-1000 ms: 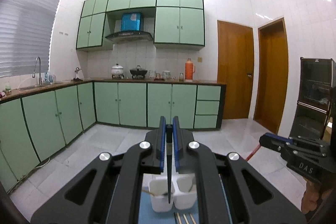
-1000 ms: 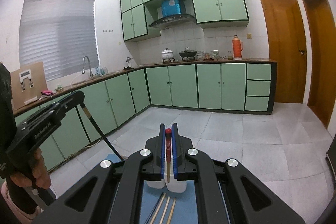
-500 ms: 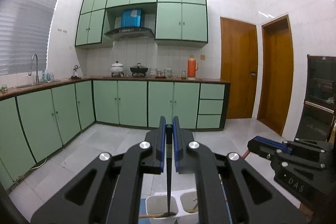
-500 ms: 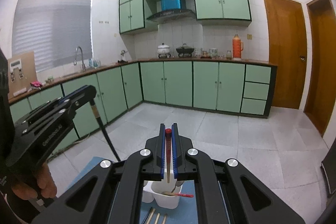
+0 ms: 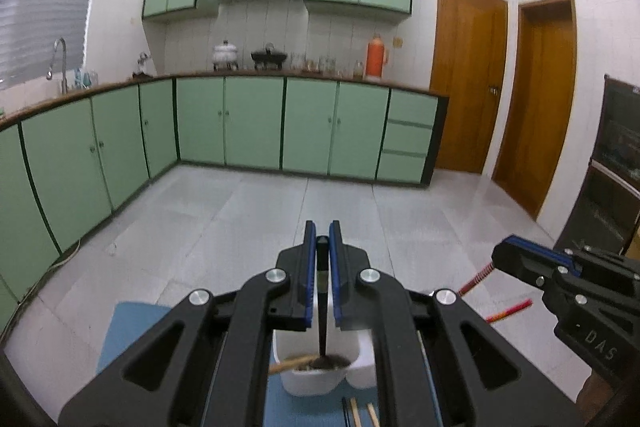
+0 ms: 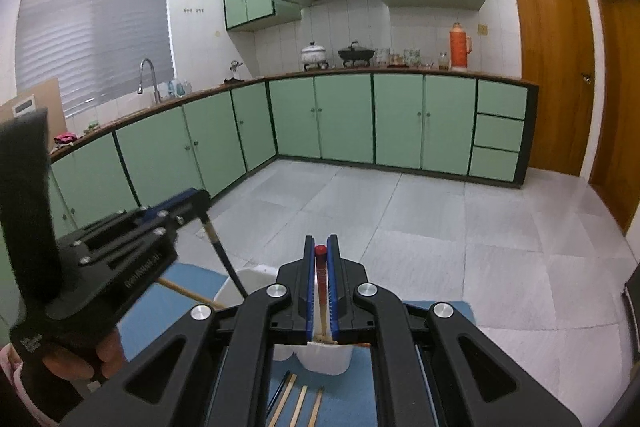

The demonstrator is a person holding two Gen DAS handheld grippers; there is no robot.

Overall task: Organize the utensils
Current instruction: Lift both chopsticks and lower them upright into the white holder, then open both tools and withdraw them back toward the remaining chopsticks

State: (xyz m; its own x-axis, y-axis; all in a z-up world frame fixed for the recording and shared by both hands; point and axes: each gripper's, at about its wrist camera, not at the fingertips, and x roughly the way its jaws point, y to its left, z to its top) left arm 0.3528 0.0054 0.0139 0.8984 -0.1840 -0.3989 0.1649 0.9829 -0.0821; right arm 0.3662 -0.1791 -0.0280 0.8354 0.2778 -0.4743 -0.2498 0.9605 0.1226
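Note:
My left gripper (image 5: pixel 321 227) grips a black chopstick (image 5: pixel 322 307) upright, and its jaws are just starting to open. The chopstick's lower tip is down inside the left compartment of the white two-compartment holder (image 5: pixel 316 379), beside a wooden chopstick (image 5: pixel 290 363) leaning there. My right gripper (image 6: pixel 321 241) is shut on a red-topped chopstick (image 6: pixel 321 267), whose lower end reaches the right compartment of the holder (image 6: pixel 328 359). In the right wrist view the left gripper (image 6: pixel 196 201) holds the black chopstick (image 6: pixel 224 259) slanting down into the holder.
The holder stands on a blue mat (image 5: pixel 128 327) on a pale table. Several loose chopsticks (image 6: pixel 298 403) lie on the mat in front of the holder. Another red-topped chopstick (image 5: pixel 508 311) sticks out to the right. Green kitchen cabinets and a tiled floor lie beyond.
Both grippers have come down and forward toward the holder, which now looms larger. The black chopstick's tip has sunk into the left compartment, and the red-topped one has reached the right compartment.

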